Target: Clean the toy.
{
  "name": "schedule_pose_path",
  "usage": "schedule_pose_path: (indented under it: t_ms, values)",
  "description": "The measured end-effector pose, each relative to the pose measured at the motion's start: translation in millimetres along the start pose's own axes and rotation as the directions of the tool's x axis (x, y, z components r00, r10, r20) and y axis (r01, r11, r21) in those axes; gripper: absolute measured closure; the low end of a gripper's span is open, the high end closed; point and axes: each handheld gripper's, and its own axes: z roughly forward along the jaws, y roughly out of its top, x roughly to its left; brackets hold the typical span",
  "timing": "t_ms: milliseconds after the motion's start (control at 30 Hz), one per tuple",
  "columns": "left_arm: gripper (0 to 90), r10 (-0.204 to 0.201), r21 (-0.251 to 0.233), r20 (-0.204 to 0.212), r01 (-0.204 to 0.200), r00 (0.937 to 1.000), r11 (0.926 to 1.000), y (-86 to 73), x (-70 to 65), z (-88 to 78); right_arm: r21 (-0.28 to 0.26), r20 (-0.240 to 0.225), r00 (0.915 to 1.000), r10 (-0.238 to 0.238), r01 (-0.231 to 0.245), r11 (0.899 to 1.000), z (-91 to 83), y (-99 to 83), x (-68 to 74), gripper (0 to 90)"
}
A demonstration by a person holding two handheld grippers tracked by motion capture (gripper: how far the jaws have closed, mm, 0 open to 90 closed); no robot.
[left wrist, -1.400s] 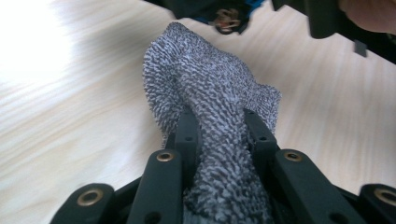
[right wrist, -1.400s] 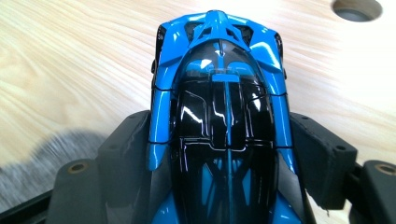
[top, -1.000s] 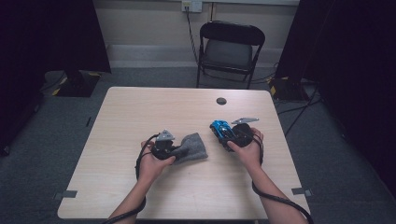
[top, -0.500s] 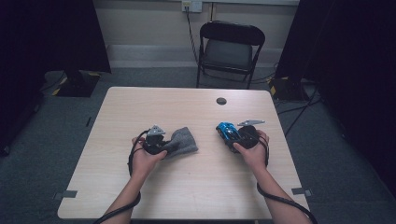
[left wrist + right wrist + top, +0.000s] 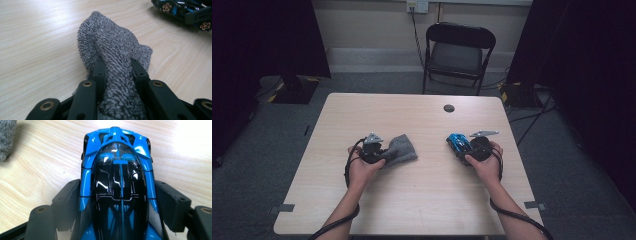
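Note:
A grey knitted cloth [image 5: 402,148] lies bunched on the wooden table [image 5: 422,200], left of centre. My left gripper [image 5: 383,153] is shut on its near end. In the left gripper view the cloth [image 5: 110,45] is pinched between the two black jaws of the left gripper [image 5: 117,68] and spreads out ahead of them. My right gripper [image 5: 465,148] is shut on a blue and black toy car [image 5: 457,142], right of centre. The right gripper [image 5: 117,195] clamps the car [image 5: 117,170] by its sides, nose pointing away. The car [image 5: 185,8] also shows at the top right of the left gripper view.
A small black round object [image 5: 449,108] sits near the table's far edge. A black folding chair [image 5: 458,50] stands behind the table. Cables trail from both grippers along the forearms. A corner of the cloth [image 5: 7,137] shows at the right gripper view's upper left.
The hands have drawn apart: the left gripper has slid left with the cloth, and the right gripper has shifted right with the car.

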Motion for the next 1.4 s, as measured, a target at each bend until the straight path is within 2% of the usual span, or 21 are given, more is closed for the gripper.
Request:
schedule_pose_path:
  t_ms: [133, 200, 633, 967, 1233, 1400]
  values:
    - [70.4, -0.012, -0.002, -0.001, 0.012, 0.9999, 0.9999, -2.8, 2.5, 0.5, 0.012, -0.003, 1.0, -0.006, 0.006, 1.0, 1.8, -2.4, 0.4, 27.5]
    - [70.3, -0.019, -0.009, -0.003, 0.019, 0.9998, 0.9998, -5.0, 3.5, -0.2, 0.006, 0.01, 0.9998, -0.016, 0.016, 1.0, 2.4, -4.4, 1.7, 27.4]
    - [68.3, -0.019, -0.012, -0.01, 0.019, 0.9998, 0.9997, -8.0, 6.2, 0.2, 0.016, 0.03, 0.9984, -0.049, 0.048, 0.999, 4.3, -6.5, 4.1, 27.2]
    - [61.1, 0.001, -0.021, -0.024, -0.001, 0.9997, 0.9998, -9.1, 5.8, 1.5, 0.023, 0.027, 0.9966, -0.078, 0.077, 0.997, 4.8, -5.7, 3.4, 25.2]
    - [42.4, 0.033, -0.011, -0.059, -0.033, 0.9977, 0.9994, -6.3, 3.4, 3.6, 0.033, 0.034, 0.9959, -0.084, 0.083, 0.996, 3.4, -4.8, 2.9, 21.9]
    - [34.7, 0.038, -0.012, -0.073, -0.039, 0.9966, 0.9992, -6.4, 2.7, 3.8, 0.036, 0.035, 0.9962, -0.079, 0.078, 0.996, 2.9, -4.4, 2.4, 21.0]
